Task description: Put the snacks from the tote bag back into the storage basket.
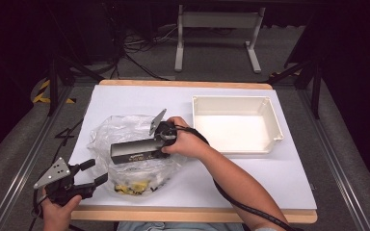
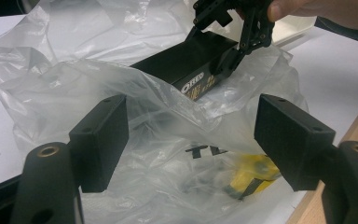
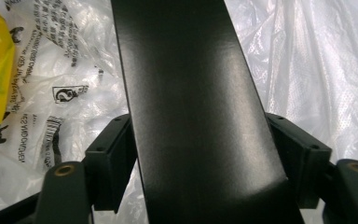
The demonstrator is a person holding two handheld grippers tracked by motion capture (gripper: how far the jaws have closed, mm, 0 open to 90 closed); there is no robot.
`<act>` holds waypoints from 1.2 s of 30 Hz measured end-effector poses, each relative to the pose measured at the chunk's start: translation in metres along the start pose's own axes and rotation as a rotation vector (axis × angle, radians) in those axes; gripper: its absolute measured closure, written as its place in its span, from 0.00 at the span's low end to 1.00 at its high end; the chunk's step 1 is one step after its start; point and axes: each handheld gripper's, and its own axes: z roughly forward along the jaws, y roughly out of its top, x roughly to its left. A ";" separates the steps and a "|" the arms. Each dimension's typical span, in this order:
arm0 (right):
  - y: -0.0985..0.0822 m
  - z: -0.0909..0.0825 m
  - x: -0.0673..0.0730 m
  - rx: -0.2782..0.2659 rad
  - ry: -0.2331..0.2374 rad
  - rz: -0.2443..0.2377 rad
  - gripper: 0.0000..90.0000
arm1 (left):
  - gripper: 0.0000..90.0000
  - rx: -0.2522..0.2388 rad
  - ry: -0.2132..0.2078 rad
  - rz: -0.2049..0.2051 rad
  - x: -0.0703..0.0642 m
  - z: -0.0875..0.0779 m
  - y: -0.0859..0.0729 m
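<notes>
Black and wide apart, the jaws of the left gripper (image 1: 90,173) hold nothing at the near left edge of the white-covered table (image 1: 289,178), just short of a crumpled clear plastic bag (image 1: 125,132). In the left gripper view the film hides most of the bag's contents: a yellow-and-black item (image 2: 251,172) is blurred and cannot be identified, and dark lettering beside it is cut off. The high view shows the same yellow patch at the bag's near end. Farther in, the right gripper (image 1: 160,144) is clamped on one end of a long black rectangular box (image 1: 132,152), which lies across the bag. The right gripper view shows both jaws pressed against the box's sides, and printed text on the bag too small to read. Beyond, right of the bag, stands a white plastic tray (image 1: 274,126).
</notes>
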 end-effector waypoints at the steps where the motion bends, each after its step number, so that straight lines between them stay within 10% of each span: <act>1: 0.000 0.000 0.000 0.003 0.004 -0.002 0.38 | 0.30 0.001 -0.001 0.001 0.000 0.000 0.000; 18: 0.006 -0.006 0.000 0.009 0.067 -0.027 0.48 | 0.30 -0.005 -0.002 -0.004 0.000 -0.001 0.000; 36: 0.025 -0.059 0.010 -0.013 0.062 -0.052 0.48 | 0.30 -0.006 -0.001 -0.002 0.000 0.000 0.000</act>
